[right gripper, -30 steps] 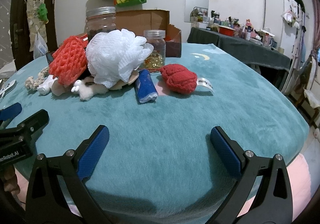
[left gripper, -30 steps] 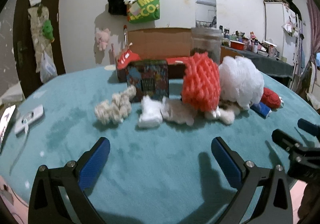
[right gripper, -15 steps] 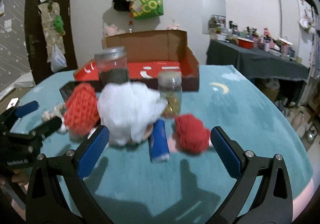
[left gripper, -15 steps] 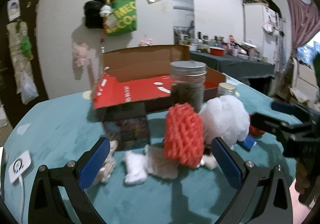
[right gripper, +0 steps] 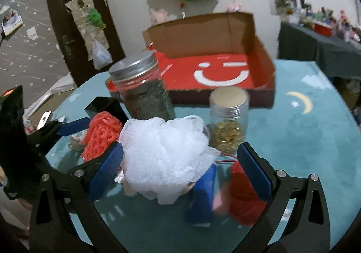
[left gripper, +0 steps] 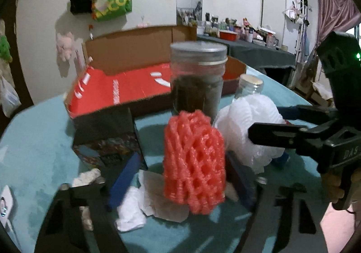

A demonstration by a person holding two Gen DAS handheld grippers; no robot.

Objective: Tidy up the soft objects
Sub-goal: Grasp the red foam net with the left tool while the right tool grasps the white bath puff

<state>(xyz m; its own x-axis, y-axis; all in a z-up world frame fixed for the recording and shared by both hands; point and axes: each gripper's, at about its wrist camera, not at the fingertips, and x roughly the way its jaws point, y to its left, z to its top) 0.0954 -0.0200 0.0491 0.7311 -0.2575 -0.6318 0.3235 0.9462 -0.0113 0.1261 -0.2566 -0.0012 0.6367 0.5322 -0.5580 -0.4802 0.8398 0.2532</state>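
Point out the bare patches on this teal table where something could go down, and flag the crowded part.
Bare teal table runs right of the small jar, around the moon print. The cardboard box floor looks empty. Crowded: white mesh pouf, red foam net, blue roll, red knit ball and big jar bunch together.

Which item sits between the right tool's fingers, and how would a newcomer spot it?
Start at the open cardboard box with a red floor on the teal table. In front stand two metal-lidded glass jars. Just before them lies the fluffy white mesh bath pouf, the only white, ruffled ball, beside a red foam net sleeve.
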